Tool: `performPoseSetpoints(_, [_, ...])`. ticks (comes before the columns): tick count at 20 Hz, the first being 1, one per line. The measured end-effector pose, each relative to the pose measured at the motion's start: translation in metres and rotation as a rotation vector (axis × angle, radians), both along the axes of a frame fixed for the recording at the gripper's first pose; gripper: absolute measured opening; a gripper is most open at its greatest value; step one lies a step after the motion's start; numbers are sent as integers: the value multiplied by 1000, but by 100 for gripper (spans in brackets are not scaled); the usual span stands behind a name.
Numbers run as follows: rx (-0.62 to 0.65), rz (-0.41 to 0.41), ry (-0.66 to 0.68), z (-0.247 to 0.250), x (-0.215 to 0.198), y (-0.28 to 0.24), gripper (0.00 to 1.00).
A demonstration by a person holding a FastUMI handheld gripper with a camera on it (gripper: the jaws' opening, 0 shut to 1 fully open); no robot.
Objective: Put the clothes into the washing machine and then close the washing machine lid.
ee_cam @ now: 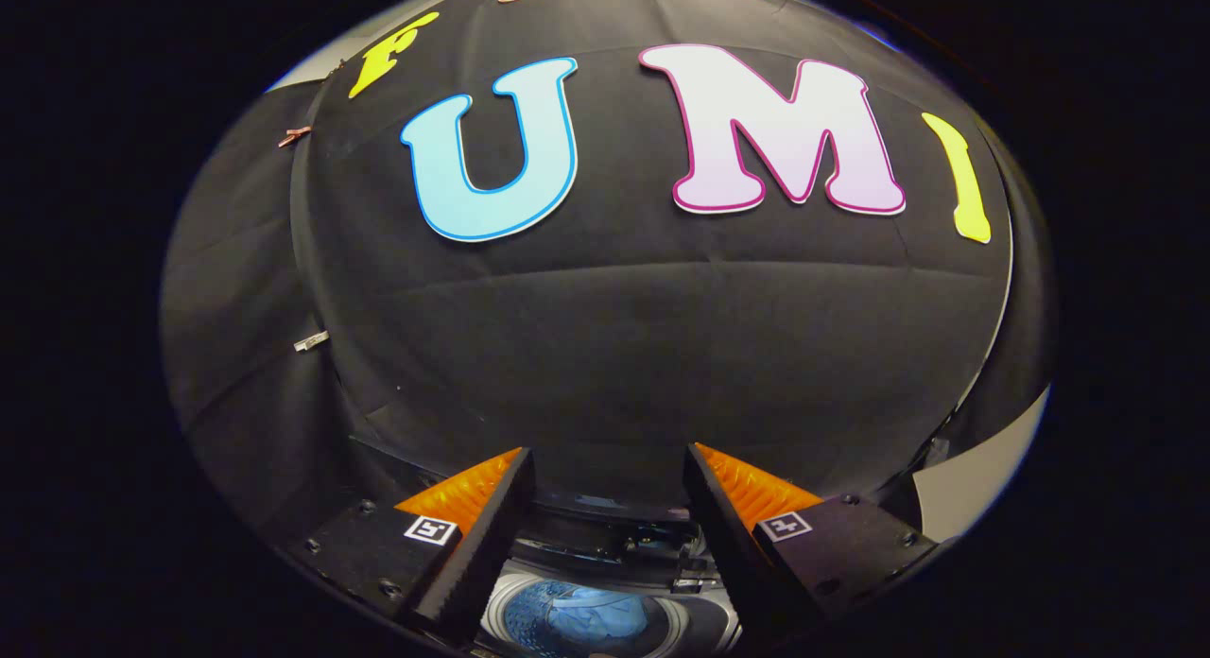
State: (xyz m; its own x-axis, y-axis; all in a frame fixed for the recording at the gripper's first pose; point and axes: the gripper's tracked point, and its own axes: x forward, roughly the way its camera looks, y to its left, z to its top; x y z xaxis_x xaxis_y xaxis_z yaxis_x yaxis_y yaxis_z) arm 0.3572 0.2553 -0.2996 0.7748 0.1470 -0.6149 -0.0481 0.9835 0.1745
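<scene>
Below, tongs [605, 507] held apart, empty; blue clothes [577, 620] seen inside washing machine [700, 630]; lid judged light, best pushed at edge.

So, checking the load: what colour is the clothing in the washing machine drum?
Blue, in the gripper view: clothing below the open tongs.

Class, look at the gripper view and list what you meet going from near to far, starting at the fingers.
The open gripper with nothing between its fingers → the washing machine below and just ahead, its drum opening holding blue clothes → the raised lid behind the opening → the booth's black cloth wall.
</scene>
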Motion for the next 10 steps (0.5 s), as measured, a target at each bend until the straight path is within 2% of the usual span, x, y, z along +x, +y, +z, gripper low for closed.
performPoseSetpoints(10, [-29, -22, 41, 12, -68, 7, 98])
